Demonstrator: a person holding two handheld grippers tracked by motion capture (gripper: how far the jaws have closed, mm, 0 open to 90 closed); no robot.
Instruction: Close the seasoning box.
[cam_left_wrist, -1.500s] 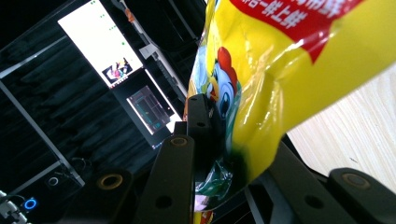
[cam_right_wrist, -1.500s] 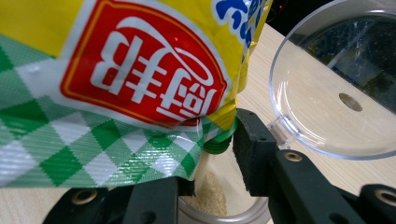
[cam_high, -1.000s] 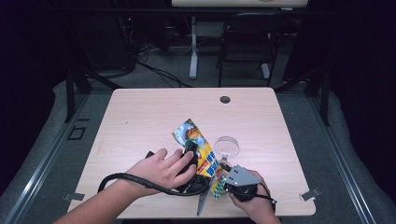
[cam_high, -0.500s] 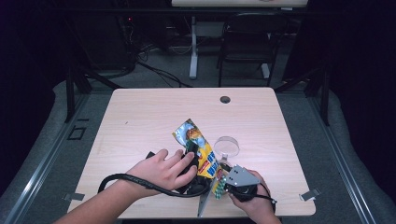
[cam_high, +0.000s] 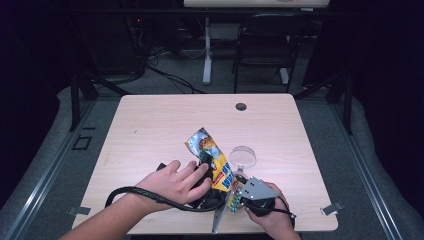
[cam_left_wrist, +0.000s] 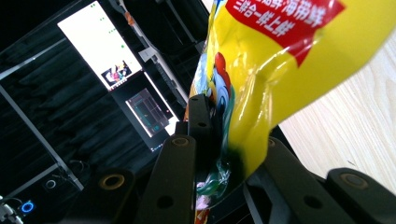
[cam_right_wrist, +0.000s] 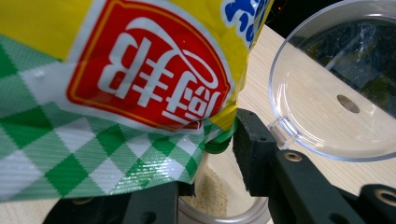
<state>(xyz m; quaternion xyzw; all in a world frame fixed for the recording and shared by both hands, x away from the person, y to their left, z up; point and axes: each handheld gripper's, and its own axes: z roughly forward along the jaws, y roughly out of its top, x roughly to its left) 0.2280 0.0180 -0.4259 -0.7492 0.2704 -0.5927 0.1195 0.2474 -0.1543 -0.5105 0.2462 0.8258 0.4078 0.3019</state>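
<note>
The wooden table (cam_high: 150, 130) has a cable hole (cam_high: 241, 106) (near the far edge). A clear lid (cam_high: 243, 156) lies on it.

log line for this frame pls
left gripper shut on snack bag | right gripper at bag corner, grip unclear | clear lid beside

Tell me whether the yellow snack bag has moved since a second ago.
No. In the high view the yellow snack bag lies at the same slant, its top end as near the clear round lid and the table's dark hole as before.
</note>
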